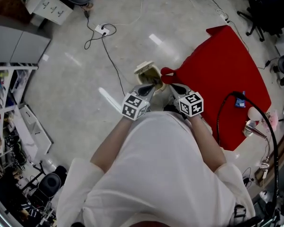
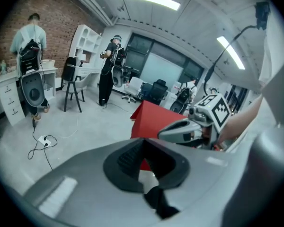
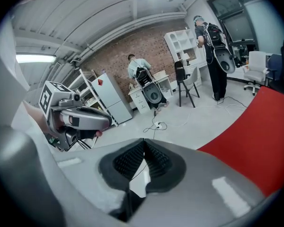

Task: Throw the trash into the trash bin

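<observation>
A small beige trash bin (image 1: 149, 72) stands on the grey floor, just past the corner of a red mat (image 1: 222, 79). Both grippers are held side by side above the near side of the bin, pointing at it. My left gripper (image 1: 153, 85) (image 2: 142, 141) has its pads together at the tips with nothing between them. My right gripper (image 1: 173, 86) (image 3: 143, 143) is also shut and empty. Each gripper shows in the other's view: the right gripper (image 2: 189, 129) and the left gripper (image 3: 80, 119). I see no trash in any view.
A power strip (image 1: 102, 30) with black cables lies on the floor beyond the bin. A white cabinet (image 1: 52, 6) stands at the back left and shelving (image 1: 9, 103) at the left. A black cable (image 1: 251, 105) arches over the mat's right edge. People (image 2: 111, 65) stand far off by desks.
</observation>
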`<state>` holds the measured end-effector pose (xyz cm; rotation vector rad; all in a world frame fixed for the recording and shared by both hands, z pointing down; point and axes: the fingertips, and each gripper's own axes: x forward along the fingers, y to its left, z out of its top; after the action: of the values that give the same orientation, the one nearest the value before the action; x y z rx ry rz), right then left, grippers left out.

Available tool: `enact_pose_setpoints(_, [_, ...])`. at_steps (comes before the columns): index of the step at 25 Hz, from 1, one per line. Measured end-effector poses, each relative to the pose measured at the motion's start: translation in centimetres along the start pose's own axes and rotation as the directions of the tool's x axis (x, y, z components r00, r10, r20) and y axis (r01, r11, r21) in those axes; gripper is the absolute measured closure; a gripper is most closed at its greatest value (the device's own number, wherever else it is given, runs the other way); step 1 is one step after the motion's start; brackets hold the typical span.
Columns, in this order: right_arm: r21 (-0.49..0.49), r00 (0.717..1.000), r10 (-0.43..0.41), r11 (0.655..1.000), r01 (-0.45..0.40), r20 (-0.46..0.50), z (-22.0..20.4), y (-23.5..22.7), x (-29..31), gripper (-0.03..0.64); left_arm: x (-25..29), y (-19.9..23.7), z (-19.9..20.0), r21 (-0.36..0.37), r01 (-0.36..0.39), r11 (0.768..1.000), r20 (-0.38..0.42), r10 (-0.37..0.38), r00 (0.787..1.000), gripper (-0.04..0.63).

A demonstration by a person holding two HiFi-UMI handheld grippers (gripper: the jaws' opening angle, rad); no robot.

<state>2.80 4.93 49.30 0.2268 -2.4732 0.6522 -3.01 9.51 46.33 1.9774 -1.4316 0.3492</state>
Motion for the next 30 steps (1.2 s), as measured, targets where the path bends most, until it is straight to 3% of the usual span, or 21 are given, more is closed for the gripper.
enact_pose_setpoints(13, [0.075, 0.986, -0.160, 0.985, 0.157, 0.039, -1.0, -8.0, -5.8, 0.581, 6.0, -4.1, 2.7, 0.061, 0.123, 0.991, -0.056, -0.120, 0.991, 0.591])
enact_pose_setpoints(22, [0.149, 0.949, -0.312, 0.942, 0.302, 0.045, -2.7, -14.9, -12.5, 0.554, 9.6, -7.4, 2.8, 0.086, 0.178, 0.980, -0.112, -0.168, 0.979, 0.591])
enact_pose_setpoints(30, [0.197, 0.917, -0.399, 0.900, 0.388, 0.018, -5.6, -20.1, -17.5, 0.532, 13.2, -9.7, 2.8, 0.089, 0.197, 0.976, -0.143, -0.184, 0.973, 0.591])
